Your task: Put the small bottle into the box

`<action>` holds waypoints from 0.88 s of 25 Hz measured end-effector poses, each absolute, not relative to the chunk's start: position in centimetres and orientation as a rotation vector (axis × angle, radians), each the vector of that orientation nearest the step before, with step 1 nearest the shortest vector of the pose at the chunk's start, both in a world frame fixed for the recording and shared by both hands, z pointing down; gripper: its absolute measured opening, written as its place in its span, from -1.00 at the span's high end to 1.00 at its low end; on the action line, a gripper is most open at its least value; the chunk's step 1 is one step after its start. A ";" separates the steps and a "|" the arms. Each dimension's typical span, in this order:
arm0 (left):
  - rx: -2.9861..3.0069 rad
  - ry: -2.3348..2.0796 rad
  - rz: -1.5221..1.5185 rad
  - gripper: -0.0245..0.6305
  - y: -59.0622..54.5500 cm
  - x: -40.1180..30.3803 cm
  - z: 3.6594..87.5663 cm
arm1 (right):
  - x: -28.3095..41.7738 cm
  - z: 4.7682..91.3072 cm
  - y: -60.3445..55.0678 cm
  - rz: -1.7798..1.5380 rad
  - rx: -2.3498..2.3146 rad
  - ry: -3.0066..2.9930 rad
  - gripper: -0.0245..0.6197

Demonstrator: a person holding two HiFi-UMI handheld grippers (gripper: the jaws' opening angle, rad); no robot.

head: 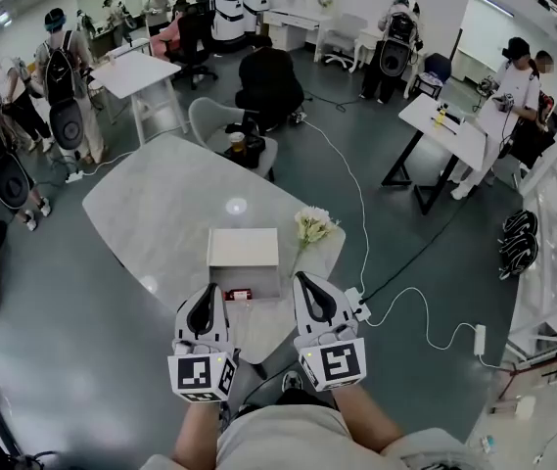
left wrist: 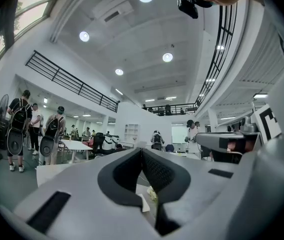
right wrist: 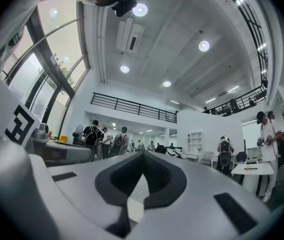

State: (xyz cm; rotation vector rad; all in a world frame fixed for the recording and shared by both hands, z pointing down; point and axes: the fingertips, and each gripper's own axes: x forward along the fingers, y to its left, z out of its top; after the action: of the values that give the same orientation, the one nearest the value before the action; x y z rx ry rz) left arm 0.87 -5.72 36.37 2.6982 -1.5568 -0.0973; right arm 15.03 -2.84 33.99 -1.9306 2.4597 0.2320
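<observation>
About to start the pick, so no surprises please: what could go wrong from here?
Both the left gripper and right gripper are shut and empty; unopened, they may knock the small reddish item by the box rather than grip it. The flowers beside the box stand close to the right gripper's path.

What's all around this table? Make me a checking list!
Surface: pale table.
Job's things: white box near the front edge; small red thing, maybe the bottle, at its near side, too small to be sure.
Clutter: flowers right of the box.
Grippers: left gripper and right gripper both shut, empty, just short of the box.
Cables: white cable across the floor.
Surroundings: people and other tables.
</observation>
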 end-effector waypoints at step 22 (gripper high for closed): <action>2.692 -1.561 -0.089 0.85 -5.7 1.3 36.7 | 15.2 34.8 -3.0 0.213 -1.910 2.485 0.85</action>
State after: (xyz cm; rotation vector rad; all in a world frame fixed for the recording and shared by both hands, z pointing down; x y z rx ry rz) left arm 1.26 -5.73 36.70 2.6917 -1.5614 -0.0894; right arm 15.21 -3.04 34.76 -1.9100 2.4847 0.2131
